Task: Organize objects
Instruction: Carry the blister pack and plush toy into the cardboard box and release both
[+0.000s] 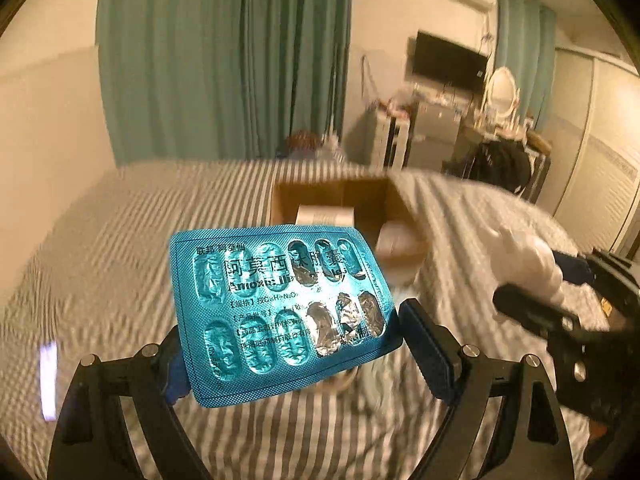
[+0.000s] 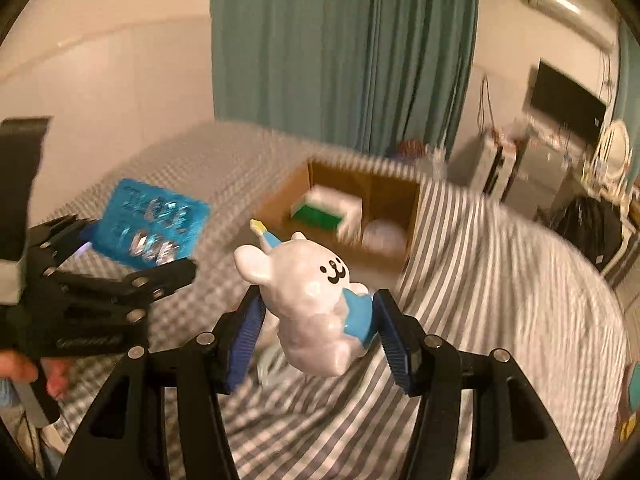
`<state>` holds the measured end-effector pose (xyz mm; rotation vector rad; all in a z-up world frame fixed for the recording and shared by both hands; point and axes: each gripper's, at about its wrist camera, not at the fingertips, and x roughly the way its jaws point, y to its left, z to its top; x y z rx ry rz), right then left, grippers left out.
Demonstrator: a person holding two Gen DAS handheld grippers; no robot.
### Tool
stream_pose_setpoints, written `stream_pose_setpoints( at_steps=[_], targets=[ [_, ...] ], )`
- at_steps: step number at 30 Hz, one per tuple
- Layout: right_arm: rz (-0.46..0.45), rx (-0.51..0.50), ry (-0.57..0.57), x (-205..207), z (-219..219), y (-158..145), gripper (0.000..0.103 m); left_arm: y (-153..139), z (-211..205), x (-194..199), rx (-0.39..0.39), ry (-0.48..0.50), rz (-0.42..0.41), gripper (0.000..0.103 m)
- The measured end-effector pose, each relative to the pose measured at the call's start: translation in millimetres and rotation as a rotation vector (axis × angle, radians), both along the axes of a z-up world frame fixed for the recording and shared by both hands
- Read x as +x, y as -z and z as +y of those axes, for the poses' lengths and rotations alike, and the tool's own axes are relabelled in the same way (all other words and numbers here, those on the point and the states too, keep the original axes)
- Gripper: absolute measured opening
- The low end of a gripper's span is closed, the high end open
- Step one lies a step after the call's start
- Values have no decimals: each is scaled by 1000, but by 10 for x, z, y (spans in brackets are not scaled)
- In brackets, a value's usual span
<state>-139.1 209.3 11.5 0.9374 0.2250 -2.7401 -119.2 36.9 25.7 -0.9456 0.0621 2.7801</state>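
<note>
Striped bedding covers the bed (image 2: 480, 280), teal curtains (image 2: 344, 48) behind, cardboard box (image 2: 412, 216) sitting open on it with a white carton (image 2: 332, 208) inside. My left gripper (image 1: 288, 344) clamps a teal blister pack (image 1: 280, 312), several pockets burst. My right gripper (image 2: 320, 332) grips a glossy white bear figurine (image 2: 304, 300), both held above the bed near the box.

Both pictures are dim with a warm orange tint. The striped bed (image 1: 120, 240) is smeared by motion blur. Foil glare shines on the blister pack (image 1: 280, 312). Edges curve strongly, with black corners.
</note>
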Motion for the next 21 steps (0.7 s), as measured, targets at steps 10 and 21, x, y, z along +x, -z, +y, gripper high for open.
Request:
stream_pose_setpoints(
  at_steps=[10,21],
  targets=[
    [117,-42,-23,-625,99,-757,55,-498,289,-876,-32,-6,103,91],
    [-19,-14,15,-1888,219,37,55,664,481,-1954,-56,9,-52,91]
  ],
)
